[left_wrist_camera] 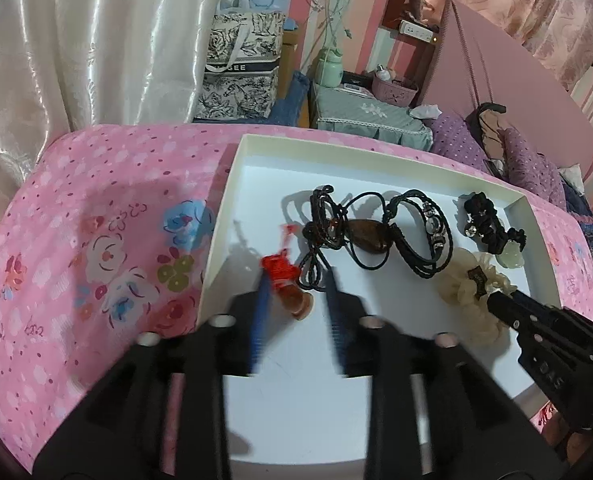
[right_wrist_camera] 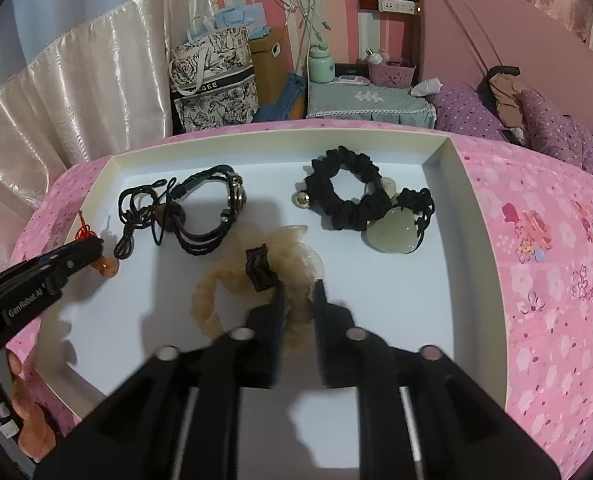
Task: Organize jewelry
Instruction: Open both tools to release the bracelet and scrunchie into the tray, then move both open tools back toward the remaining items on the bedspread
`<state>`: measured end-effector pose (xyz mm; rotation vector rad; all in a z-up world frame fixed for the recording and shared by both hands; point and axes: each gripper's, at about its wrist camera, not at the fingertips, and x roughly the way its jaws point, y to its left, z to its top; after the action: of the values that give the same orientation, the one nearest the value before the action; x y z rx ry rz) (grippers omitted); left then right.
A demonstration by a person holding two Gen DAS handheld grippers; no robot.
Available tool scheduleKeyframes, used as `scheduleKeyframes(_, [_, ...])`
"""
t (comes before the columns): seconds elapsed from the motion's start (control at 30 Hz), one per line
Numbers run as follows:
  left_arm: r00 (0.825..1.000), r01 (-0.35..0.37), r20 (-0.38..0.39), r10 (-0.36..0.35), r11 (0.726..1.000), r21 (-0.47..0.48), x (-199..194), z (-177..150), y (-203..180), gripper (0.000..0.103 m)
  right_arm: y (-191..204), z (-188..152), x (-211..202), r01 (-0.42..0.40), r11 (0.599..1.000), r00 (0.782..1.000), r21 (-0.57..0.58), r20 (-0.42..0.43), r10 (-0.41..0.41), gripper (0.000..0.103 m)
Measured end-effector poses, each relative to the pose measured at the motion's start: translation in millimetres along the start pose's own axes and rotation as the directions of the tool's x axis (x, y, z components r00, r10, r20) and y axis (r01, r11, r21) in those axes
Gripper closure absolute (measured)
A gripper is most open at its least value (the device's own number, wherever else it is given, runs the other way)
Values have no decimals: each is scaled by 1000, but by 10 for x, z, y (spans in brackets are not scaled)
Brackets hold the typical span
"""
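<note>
left wrist: left tool [left_wrist_camera: 296,280] wide apart around orange pendant [left_wrist_camera: 292,300]; right tool [right_wrist_camera: 298,292] clamps cream scrunchie [right_wrist_camera: 232,280].

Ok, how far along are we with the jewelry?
Done: everything lies in the white tray, black scrunchie and jade pendant grouped at one end. In hand: left hand-held gripper open around the orange pendant; right hand-held gripper straddles the cream scrunchie, grip unclear. Left: the tangled cord necklace and bracelet.
</note>
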<state>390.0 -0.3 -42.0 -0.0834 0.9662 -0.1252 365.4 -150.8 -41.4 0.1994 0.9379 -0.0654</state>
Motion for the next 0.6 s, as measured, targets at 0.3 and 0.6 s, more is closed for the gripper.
scheduleKeyframes(0.3, [997,-21,72,20,1000,6,-266,-7,-28,19,-10,25,-75,28,1000,1000,-7,-9,-28,36])
scheduleKeyframes(0.6, [995,-32,95,29,999,26,-891,-53,17,3,-230,18,-635,57,998,997,-32,52,-56,17])
